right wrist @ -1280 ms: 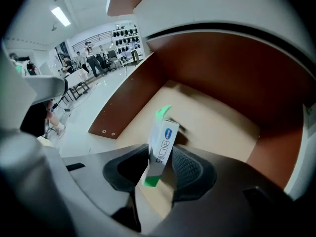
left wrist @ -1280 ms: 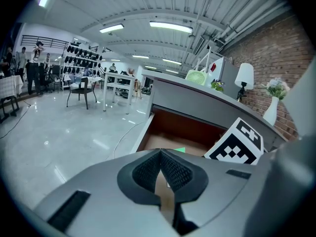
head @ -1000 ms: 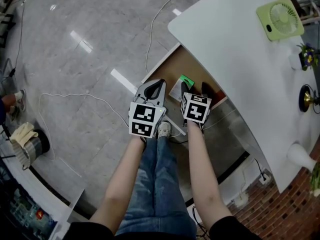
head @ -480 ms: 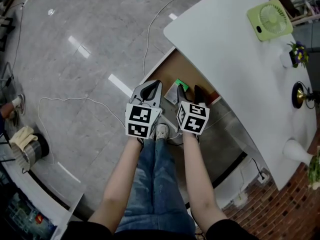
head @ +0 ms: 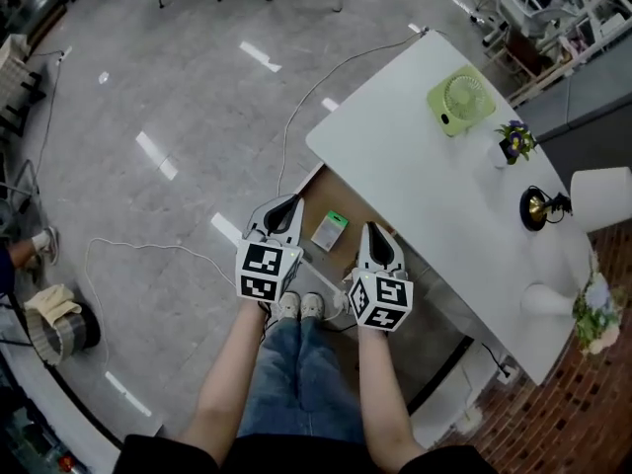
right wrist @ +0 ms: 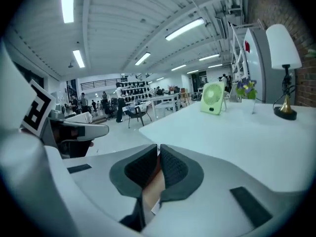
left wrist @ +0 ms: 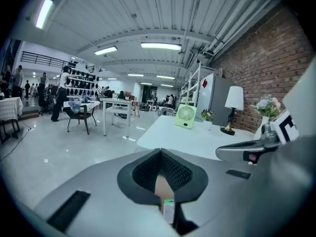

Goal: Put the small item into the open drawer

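The small item (head: 329, 231), a white packet with a green end, lies flat on the brown floor of the open drawer (head: 348, 201) under the white table (head: 434, 176). My left gripper (head: 293, 205) hovers over the drawer's left edge, jaws shut and empty. My right gripper (head: 373, 231) is just right of the item and apart from it; its jaws are closing and hold nothing. In the left gripper view the left gripper (left wrist: 160, 151) is shut, and the item (left wrist: 168, 210) shows below the pads. In the right gripper view the right gripper (right wrist: 159, 150) has its pads almost touching.
On the table stand a green fan (head: 462, 100), a small flower pot (head: 513, 142), a brass lamp (head: 540, 207) and a white vase (head: 546, 300). Cables (head: 168, 248) trail over the grey floor. The person's legs and shoes (head: 301, 306) are just below the grippers.
The right jaws have gone from wide open to nearly shut. Both grippers have drawn back from the drawer, and the view now takes in more of the table. The item stays in the drawer.
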A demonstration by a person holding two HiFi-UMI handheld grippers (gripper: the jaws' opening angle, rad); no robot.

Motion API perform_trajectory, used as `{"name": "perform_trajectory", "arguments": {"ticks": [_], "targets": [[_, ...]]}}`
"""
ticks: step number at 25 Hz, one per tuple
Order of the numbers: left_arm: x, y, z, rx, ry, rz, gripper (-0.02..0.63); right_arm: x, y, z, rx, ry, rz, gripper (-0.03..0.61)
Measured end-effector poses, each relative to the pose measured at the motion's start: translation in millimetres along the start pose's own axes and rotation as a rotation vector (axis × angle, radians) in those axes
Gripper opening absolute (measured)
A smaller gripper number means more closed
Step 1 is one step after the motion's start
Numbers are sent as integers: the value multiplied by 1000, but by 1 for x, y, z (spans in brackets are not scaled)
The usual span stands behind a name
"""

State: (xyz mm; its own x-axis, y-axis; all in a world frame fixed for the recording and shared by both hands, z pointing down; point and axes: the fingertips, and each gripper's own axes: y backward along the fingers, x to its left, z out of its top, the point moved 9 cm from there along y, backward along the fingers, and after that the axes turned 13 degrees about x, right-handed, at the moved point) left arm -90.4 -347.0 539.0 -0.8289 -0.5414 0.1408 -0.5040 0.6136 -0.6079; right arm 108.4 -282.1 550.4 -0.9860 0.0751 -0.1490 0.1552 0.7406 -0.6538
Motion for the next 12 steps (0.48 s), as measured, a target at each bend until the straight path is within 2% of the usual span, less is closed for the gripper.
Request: {"name": "perform_trajectory", "arguments": {"ticks": [6,12], "targets": [[-18,57,64,-94,-51,-1,21,-12,73,64,-156,-8,-43,3],[-33,106,116,-198,-92,11,21,-17,130,108,-291,-6,-57,3]]}}
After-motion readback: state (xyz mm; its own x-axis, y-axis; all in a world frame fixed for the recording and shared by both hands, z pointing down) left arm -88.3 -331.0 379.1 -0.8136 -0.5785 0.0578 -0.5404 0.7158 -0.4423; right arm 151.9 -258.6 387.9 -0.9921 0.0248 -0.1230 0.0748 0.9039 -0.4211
